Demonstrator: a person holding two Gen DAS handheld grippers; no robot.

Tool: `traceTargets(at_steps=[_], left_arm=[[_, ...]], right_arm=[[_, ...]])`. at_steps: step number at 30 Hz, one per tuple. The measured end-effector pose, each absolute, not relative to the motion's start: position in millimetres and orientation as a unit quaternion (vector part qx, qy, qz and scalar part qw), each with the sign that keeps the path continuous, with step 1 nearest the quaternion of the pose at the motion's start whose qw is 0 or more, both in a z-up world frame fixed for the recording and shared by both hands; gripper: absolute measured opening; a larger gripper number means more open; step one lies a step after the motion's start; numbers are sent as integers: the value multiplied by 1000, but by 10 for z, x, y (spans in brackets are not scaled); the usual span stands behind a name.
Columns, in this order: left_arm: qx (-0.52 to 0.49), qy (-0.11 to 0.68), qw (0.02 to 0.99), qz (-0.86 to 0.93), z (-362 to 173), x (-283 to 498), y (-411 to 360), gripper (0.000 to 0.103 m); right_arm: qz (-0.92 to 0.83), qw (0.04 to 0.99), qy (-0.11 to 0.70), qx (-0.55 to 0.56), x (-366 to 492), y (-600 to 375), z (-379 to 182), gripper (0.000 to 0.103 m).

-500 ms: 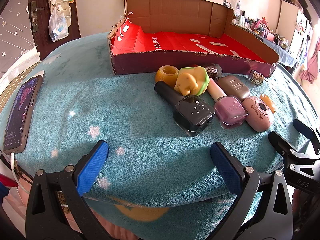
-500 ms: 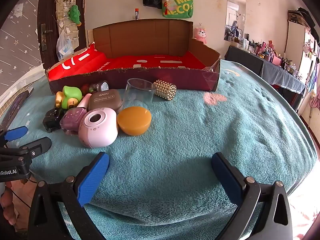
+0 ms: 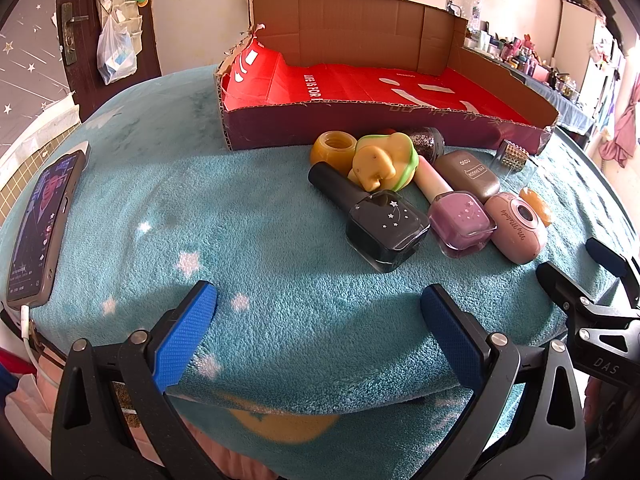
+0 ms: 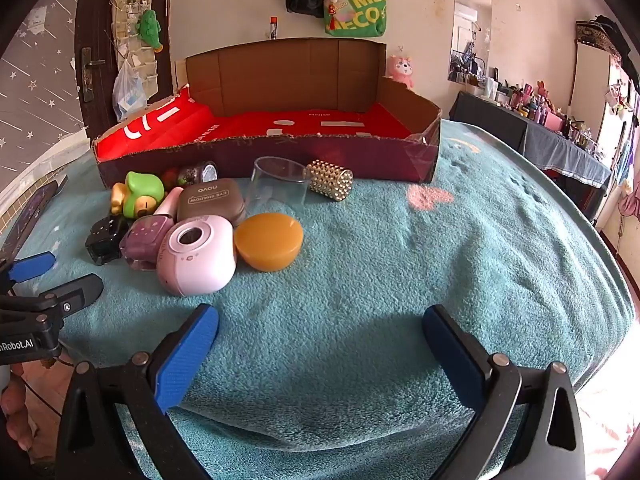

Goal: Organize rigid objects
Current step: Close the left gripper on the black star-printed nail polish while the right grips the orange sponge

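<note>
At the near edge of the teal fleece blanket [image 4: 380, 264] both tools hang just above the pile. The left gripper [image 3: 318, 320] has its blue-padded jaws spread wide with nothing between them, and the right gripper [image 4: 320, 340] likewise stands wide apart and empty.

Just beyond them lies a tight cluster of small rigid items, all outside the box. Nearest in the left wrist view is a black square nail-polish bottle with tiny stars [image 3: 386, 226], lying on its side, with a mauve square nail-polish bottle with a pale pink cap [image 3: 460, 220] beside it. Touching that one is a pink rounded plastic case with a round window [image 4: 198, 256], and an amber puck-shaped lid [image 4: 269, 241] rests against the case's right flank. Behind these sit a green and yellow toy figure [image 3: 384, 160], a taupe rounded eyeshadow compact [image 4: 211, 200], an amber open-mouthed jar [image 3: 333, 149] and a dark glitter bottle [image 3: 426, 142]. Slightly farther right, a clear plastic cup [image 4: 278, 184] lies beside a gold studded cylinder [image 4: 330, 179], the two apparently touching.

Directly behind the cluster stands a low cardboard box with a red printed lining [image 4: 272, 152], its front wall just beyond the items and its floor bare.

Far left, a smartphone with a lit screen [image 3: 42, 232] lies at the blanket's edge, a white cable plugged in.
</note>
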State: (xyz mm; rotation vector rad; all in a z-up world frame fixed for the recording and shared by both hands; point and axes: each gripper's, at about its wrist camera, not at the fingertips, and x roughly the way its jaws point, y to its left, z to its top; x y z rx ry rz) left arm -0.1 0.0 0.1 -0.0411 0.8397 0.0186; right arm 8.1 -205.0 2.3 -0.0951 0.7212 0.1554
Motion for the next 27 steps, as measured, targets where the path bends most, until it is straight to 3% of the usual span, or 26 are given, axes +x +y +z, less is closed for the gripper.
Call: traceTargets(at_steps=[20, 27], left_arm=[[-15, 407, 913, -2, 92, 26, -72, 102], [-11, 413, 910, -13, 110, 116, -121, 90]], right_arm=[[82, 929, 358, -45, 68, -2042, 50, 103], [98, 930, 351, -47, 70, -2035, 108, 94]])
